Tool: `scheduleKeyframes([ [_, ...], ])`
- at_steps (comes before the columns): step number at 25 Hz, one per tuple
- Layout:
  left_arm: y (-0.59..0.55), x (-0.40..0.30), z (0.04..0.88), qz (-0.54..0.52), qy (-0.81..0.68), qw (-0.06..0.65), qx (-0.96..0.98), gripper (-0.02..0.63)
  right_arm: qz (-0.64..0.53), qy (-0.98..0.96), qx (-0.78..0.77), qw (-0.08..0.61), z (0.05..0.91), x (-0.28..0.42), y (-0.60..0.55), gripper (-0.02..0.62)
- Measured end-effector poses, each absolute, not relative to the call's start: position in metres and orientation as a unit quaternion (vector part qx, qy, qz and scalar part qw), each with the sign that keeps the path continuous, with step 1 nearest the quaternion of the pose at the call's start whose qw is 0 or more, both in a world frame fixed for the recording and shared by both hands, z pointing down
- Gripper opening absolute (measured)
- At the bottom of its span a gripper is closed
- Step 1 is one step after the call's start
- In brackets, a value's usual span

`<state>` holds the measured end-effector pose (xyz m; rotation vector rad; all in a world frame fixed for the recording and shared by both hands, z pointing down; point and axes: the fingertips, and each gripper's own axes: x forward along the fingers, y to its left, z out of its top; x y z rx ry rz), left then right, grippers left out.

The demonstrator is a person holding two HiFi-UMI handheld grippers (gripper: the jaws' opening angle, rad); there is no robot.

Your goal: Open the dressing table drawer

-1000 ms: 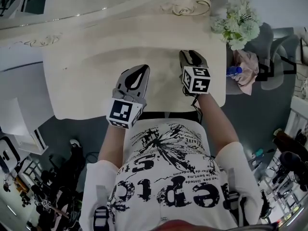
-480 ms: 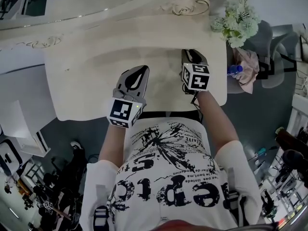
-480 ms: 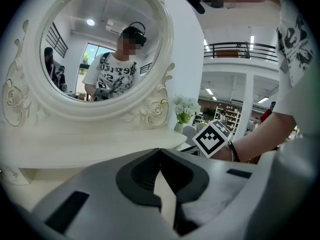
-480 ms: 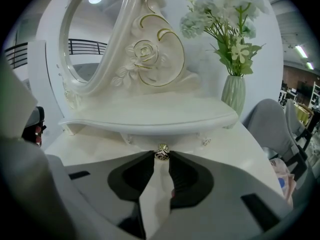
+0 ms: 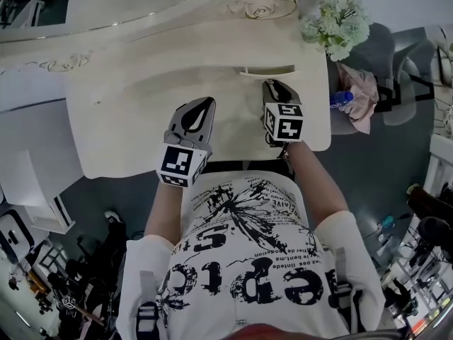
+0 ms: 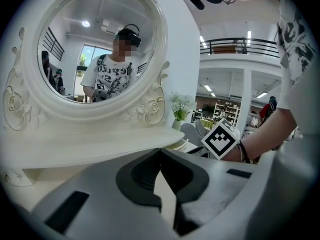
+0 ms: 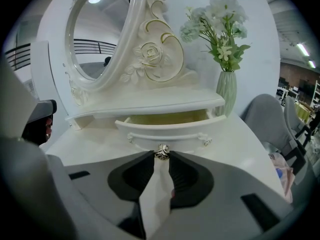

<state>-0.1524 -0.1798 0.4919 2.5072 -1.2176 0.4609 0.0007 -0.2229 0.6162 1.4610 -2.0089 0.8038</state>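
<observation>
The white dressing table [image 5: 134, 112] carries a low shelf under an oval mirror [image 6: 95, 44]. A small drawer [image 7: 170, 129] stands partly pulled out from under the shelf, its pale yellow inside showing; in the head view the drawer [image 5: 267, 71] appears as a slim lip. My right gripper [image 7: 161, 155] is shut on the drawer's small metal knob [image 7: 161, 151], and from above the right gripper [image 5: 272, 83] sits just in front of the drawer. My left gripper [image 5: 207, 102] hovers over the tabletop to the left, and in its own view the left gripper [image 6: 160, 150] is shut on nothing.
White flowers [image 5: 335, 21] stand in a green vase [image 7: 226, 91] at the table's right back corner. Beyond the right edge is a grey chair [image 5: 396, 62] with a pink cloth [image 5: 362, 94]. The person's torso is against the table's front edge.
The drawer has slid out from under the shelf, with my right gripper drawn back toward the person. The left gripper has stayed where it was.
</observation>
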Motion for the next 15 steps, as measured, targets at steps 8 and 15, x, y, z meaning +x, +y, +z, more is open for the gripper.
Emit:
scheduleKeyframes([
  [8, -0.172, -0.134, 0.49, 0.165, -0.411, 0.148, 0.884, 0.018, 0.312, -0.742, 0.533, 0.261, 0.617, 0.005, -0.196, 0.104],
  [15, -0.17, -0.135, 0.487, 0.156, -0.426, 0.158, 0.877, 0.018, 0.321, -0.744, 0.527, 0.258, 0.616, 0.005, -0.18, 0.104],
])
